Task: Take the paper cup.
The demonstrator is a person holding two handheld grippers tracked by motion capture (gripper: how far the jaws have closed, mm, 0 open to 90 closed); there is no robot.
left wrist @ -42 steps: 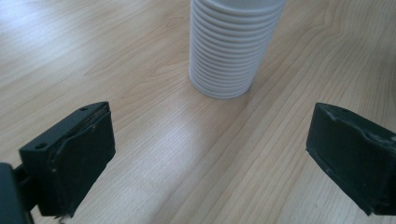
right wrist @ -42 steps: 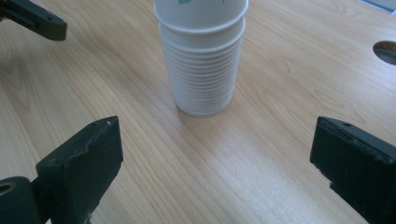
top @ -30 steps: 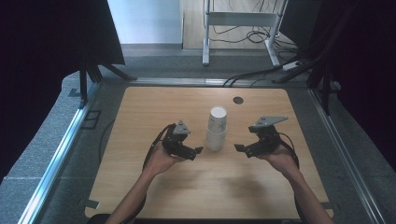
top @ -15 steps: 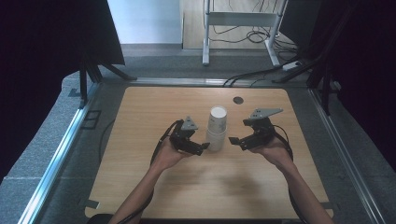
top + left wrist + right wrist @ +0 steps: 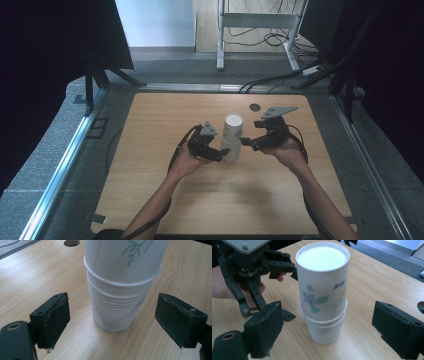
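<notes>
My left fingers (image 5: 60, 320) stand apart on either side of the stack of paper cups (image 5: 117, 297), low at its ribbed base, and have just been closing; the stack sits between them, but neither pad presses it yet. My right fingers (image 5: 265, 330) are released too and have also just been closing, bracketing the same stack from the other side, with gaps at both flanks. In the high view my left gripper (image 5: 212, 149) comes in from nine o'clock of the stack (image 5: 232, 137) and my right gripper (image 5: 260, 140) from three o'clock. The stack stands upside down near the middle of the worktop (image 5: 150, 200), the printed top cup (image 5: 322, 282) riding loosely over the rest. I judge this the approach to pulling that cup off. Next, my left should clamp the lower cups while my right grips the top cup higher up and lifts straight, gently enough not to crush it.
</notes>
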